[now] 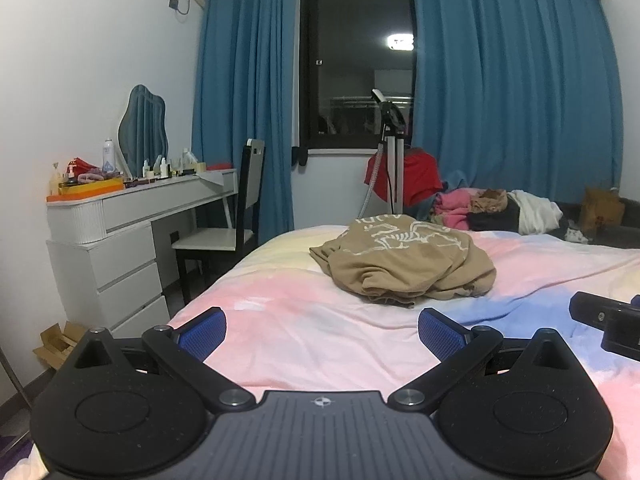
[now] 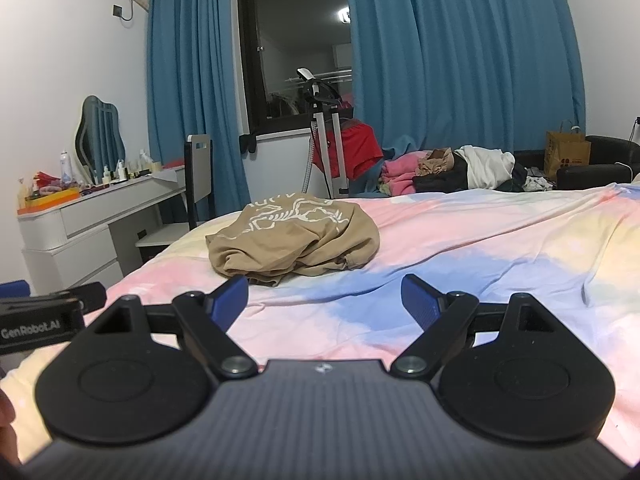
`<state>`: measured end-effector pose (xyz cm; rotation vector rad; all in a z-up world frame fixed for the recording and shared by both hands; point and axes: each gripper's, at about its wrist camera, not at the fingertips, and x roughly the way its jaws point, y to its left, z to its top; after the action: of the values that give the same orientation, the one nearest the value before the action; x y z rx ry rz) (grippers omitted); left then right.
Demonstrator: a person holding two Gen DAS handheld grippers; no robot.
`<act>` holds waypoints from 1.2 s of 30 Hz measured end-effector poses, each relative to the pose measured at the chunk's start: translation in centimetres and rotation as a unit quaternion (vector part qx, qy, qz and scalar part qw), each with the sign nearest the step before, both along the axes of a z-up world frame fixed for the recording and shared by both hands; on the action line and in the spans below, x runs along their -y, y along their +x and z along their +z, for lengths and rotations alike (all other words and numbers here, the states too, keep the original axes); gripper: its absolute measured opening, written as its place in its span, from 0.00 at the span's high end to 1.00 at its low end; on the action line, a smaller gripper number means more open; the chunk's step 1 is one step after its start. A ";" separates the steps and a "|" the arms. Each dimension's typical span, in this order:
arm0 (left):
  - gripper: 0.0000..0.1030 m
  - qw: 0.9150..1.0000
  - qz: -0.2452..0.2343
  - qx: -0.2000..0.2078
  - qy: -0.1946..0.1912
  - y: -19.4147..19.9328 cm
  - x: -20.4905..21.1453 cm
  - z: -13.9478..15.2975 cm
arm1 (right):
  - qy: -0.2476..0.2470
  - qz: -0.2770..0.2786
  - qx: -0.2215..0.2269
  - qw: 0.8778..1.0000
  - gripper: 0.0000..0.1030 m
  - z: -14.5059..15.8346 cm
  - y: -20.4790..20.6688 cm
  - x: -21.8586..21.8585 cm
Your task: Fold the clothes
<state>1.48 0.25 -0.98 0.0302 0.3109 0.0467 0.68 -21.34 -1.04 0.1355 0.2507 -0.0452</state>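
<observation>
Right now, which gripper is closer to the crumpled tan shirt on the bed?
Right, narrowly. The right gripper has its left fingertip almost at the near edge of the tan shirt. The left gripper sits further back, with bare bedsheet between.

Crumpled garment [image 1: 404, 264] on bed [image 1: 304, 332], ahead of both grippers. Clothes pile [image 1: 496, 208] behind it. Table [image 1: 132, 208] and chair [image 1: 224, 232] left of bed.
</observation>
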 end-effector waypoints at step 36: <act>0.16 0.985 -0.113 -0.125 -0.027 18.5 5.4 -5.5 | 0.051 -0.128 0.005 0.990 0.17 -0.1 2.0 6.3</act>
<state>19.94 -5.17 -6.46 0.0182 0.5574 -0.1926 2.70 -27.65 -1.10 0.2701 0.2244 -0.2875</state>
